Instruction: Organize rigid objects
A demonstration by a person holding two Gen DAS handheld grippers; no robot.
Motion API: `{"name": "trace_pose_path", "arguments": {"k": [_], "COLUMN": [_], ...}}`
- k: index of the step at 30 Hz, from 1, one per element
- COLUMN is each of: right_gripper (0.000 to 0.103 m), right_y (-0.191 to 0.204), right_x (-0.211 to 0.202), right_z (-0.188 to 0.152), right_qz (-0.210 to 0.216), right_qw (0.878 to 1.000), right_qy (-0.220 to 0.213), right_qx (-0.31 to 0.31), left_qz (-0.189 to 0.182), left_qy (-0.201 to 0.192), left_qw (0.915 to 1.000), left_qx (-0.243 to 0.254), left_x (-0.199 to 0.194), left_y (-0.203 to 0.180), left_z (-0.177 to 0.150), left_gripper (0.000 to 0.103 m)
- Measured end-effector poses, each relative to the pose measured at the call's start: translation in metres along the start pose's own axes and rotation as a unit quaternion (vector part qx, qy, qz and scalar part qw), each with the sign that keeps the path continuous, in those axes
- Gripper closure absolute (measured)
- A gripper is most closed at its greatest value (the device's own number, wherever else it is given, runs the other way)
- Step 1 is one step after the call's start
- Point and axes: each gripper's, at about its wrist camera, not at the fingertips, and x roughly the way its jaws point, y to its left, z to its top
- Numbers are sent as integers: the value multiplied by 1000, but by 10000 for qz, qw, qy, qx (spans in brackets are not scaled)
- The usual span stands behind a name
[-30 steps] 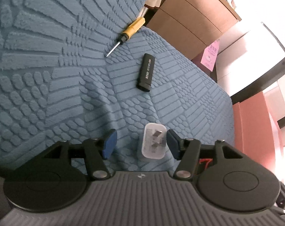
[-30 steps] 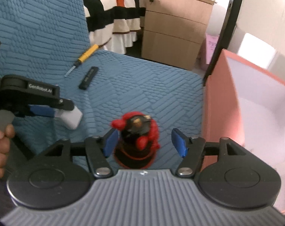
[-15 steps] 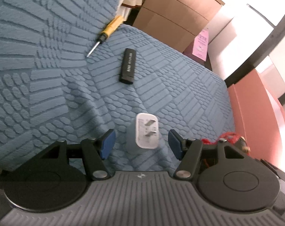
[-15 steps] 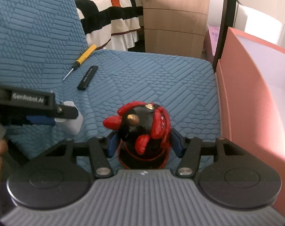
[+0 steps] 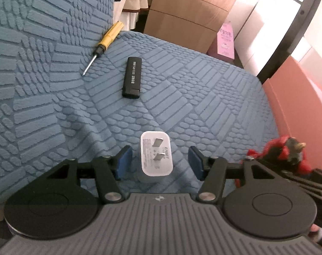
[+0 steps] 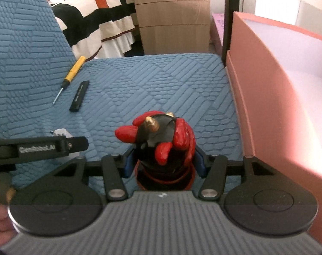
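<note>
Figurine (image 6: 164, 146) stands upright, horns (image 6: 150, 125) skyward.

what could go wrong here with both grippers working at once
The right gripper clamps the red and black figurine low on its body, so its top-heavy head might tip on the way to the pink box. The left gripper is open around the white charger, off-centre; closing may push it sideways. The grippers sit close together and might collide.

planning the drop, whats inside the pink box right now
Only the pale inner walls of the pink box show in the right wrist view, and nothing is visible inside. Its floor is hidden by the near wall, washed out by glare.
</note>
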Motion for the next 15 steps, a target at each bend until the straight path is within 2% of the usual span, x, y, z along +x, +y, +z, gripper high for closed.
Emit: {"name": "trace_pose_path", "arguments": {"k": [4,7,10,15], "right_gripper": [46,46,46,46], "right_y": [-1,1,2,-1], "right_x": [-3,-5,-9,-19], "right_z": [0,-1,0,-2], "right_qz": [68,73,122,167], "right_qw": [10000,10000,9999,9998], "right_qy": [-8,-20,-26,-72], "right_qx": [34,-49,-82,-66], "left_qz": [232,96,127,-161], "left_qy": [-18,-54,-79,-88], "left_qw": [9995,9996,9993,9997], "left_qx": [232,265,334,179], "left_x": [4,3,-2,-18], "left_y": [-4,-5,-8,-8], "left_z": [0,0,-1,2], "left_gripper": [70,71,71,71]}}
